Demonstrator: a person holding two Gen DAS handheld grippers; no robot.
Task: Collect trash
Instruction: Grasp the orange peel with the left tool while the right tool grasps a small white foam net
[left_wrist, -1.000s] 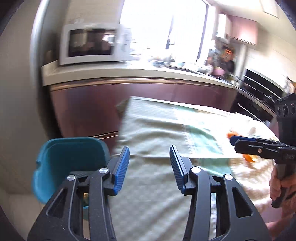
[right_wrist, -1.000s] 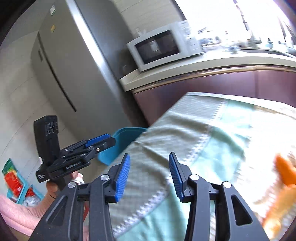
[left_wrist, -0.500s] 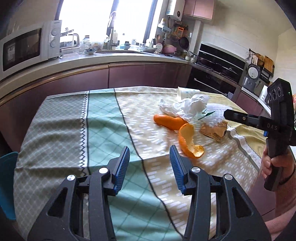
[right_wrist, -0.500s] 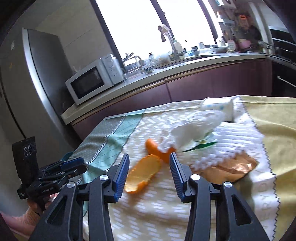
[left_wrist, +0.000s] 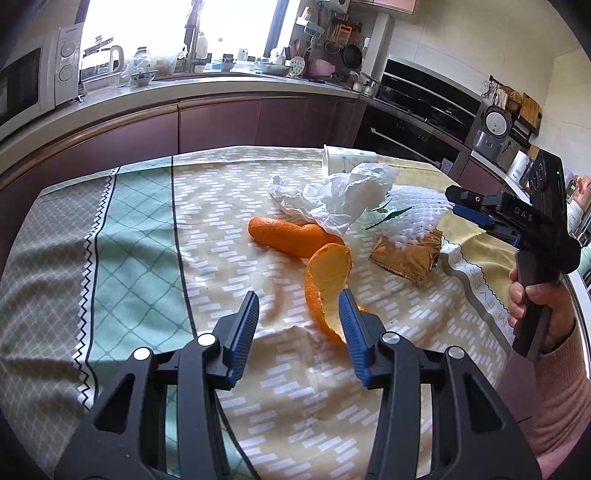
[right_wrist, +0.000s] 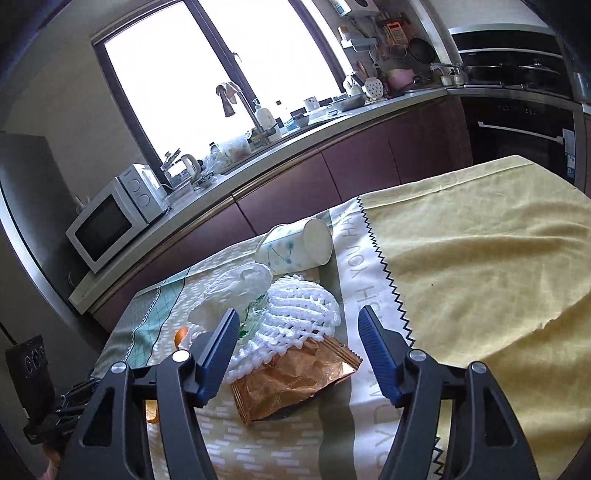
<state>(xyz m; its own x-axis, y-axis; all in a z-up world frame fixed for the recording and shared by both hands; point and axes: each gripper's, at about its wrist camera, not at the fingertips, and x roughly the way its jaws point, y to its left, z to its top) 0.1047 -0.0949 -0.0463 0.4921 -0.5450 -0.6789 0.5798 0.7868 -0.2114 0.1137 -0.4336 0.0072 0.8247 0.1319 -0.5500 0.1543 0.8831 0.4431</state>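
Observation:
Trash lies on a patterned tablecloth: two orange peels, a crumpled white tissue, a white foam fruit net, a brown wrapper and a tipped paper cup. My left gripper hovers open just short of the curled peel, nothing between its fingers. My right gripper points at the foam net and wrapper; its jaws are opening and hold nothing. The right gripper also shows at the right edge of the left wrist view, held by a hand.
A curved kitchen counter with dark red cabinets runs behind the table, with a microwave, kettle and sink on it. An oven stands at the right. The yellow part of the cloth lies bare.
Both views swung from the blue bin and table's left end onto the trash pile. Both grippers came closer to the trash. The right gripper's fingers stand wider apart than before.

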